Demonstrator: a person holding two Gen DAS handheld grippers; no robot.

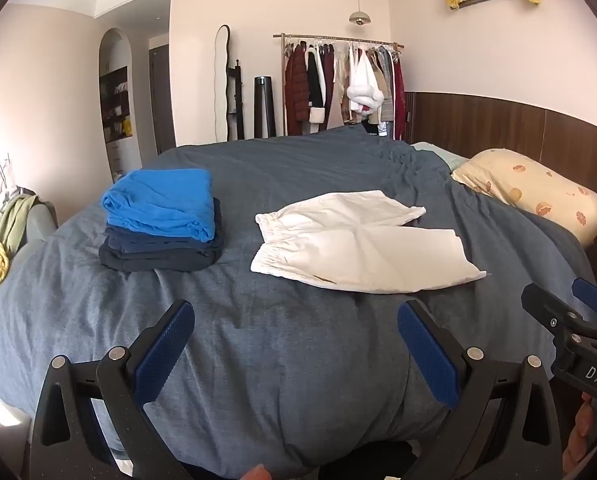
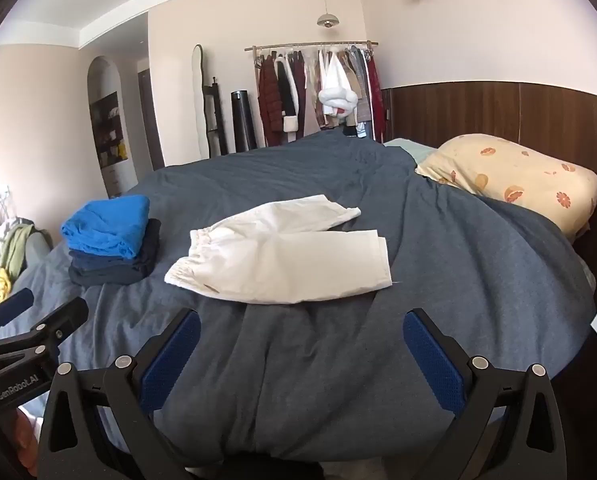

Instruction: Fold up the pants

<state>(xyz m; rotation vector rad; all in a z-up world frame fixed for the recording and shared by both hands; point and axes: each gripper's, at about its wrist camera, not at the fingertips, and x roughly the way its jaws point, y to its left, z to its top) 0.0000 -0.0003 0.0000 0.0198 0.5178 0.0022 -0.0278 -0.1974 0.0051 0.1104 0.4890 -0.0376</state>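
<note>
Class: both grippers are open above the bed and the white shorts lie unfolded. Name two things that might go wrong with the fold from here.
1. The shorts lie on a soft, wrinkled duvet; a gripper may pinch duvet along with cloth.
2. The folded stack sits close to the waistband; a wide sweep by the left gripper may topple it.

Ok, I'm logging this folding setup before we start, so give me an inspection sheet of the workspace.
Surface: bed with rumpled grey-blue duvet.
Job's things: white shorts spread flat, unfolded, waistband toward the stack.
Clutter: stack of folded clothes, bright blue on top, apart from the shorts; pillow by the headboard.
Grippers: left gripper and right gripper open, empty, short of the shorts.
Cables: nothing seen.
Surroundings: clothes rack, mirror, shelves.
</note>
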